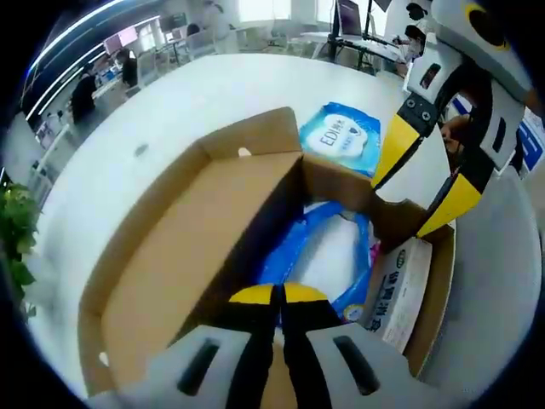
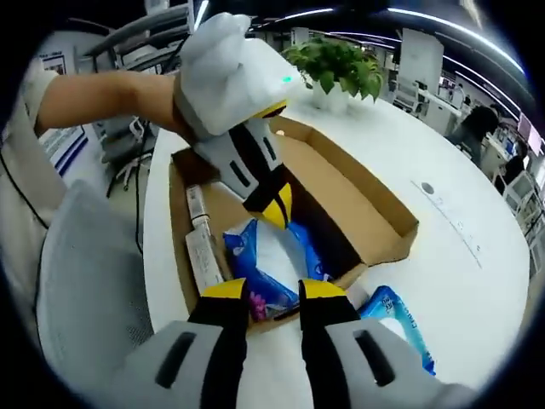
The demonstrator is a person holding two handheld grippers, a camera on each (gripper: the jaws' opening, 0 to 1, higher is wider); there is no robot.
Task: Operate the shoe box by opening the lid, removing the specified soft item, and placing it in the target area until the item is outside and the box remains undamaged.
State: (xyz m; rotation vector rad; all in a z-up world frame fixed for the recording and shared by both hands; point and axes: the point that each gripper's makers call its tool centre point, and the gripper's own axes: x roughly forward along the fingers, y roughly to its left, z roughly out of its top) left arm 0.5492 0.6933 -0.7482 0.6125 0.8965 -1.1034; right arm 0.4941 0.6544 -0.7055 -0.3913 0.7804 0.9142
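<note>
The open shoe box (image 1: pixel 204 221) fills frame centre, a blue-and-white soft pack (image 1: pixel 328 256) inside. The left gripper (image 1: pixel 278 294), jaws pressed together, hovers above. The right gripper view adds the right gripper (image 2: pixel 272 290), jaws parted, and a potted plant (image 2: pixel 336 68) at top.

The shoe box (image 1: pixel 255 256) lies on the table (image 1: pixel 153 111) at the centre of the left gripper view, its opened lid (image 1: pixel 170 256) spread to the frame's left of the tray. Inside the tray lie a soft pack (image 1: pixel 328 256) and, along the right wall, a small carton (image 1: pixel 400 285). A second pack (image 1: pixel 341 136) lies on the table just beyond the box's upper edge, and a potted plant (image 2: pixel 336 64) stands behind the box at the top of the right gripper view.
</note>
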